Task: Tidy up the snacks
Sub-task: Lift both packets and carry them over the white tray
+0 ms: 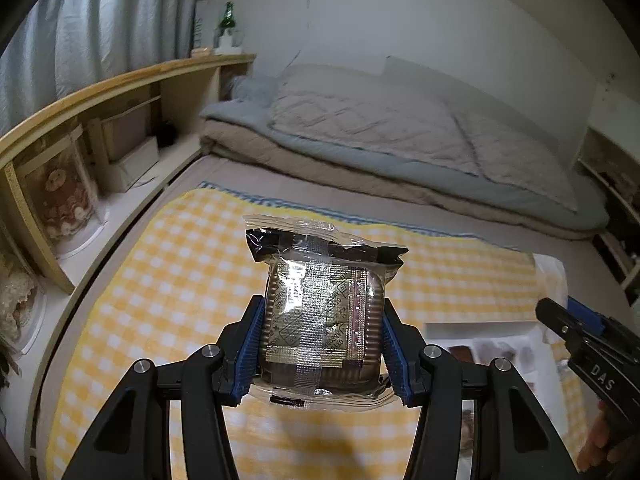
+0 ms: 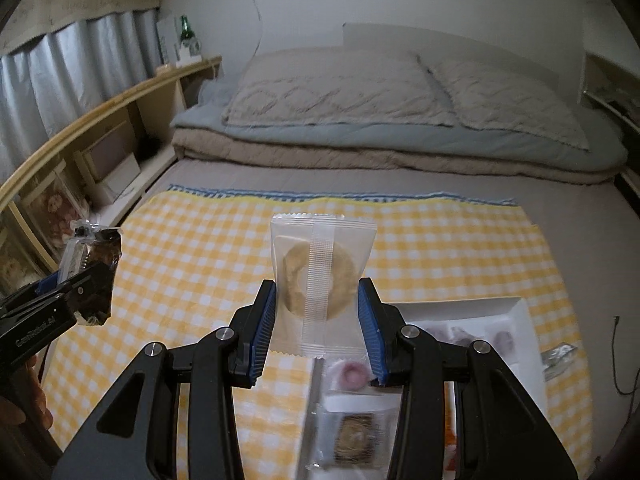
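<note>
Left tongs [image 1: 322, 344] clamped on dark cake pack [image 1: 322, 304], frame centre, above checked cloth [image 1: 160, 280]. Right tongs [image 2: 318, 328] clamped on pale cookie pack [image 2: 320, 276], centre. White tray [image 2: 516, 320], lower right, part-filled; both packs unplaced, one wrapper [image 2: 558, 356] beside tray.

Two held snack packets [image 1: 322, 312] [image 2: 322, 280]; two pillows [image 2: 332, 96] [image 2: 508, 100]; one bottle [image 1: 228, 20].

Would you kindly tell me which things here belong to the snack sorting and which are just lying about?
Job: dark wrapped snack in left hand-held gripper; pale cookie packet in right hand-held gripper; white snack box.
Lying about: pillows, green bottle, curtain, checked cloth.
</note>
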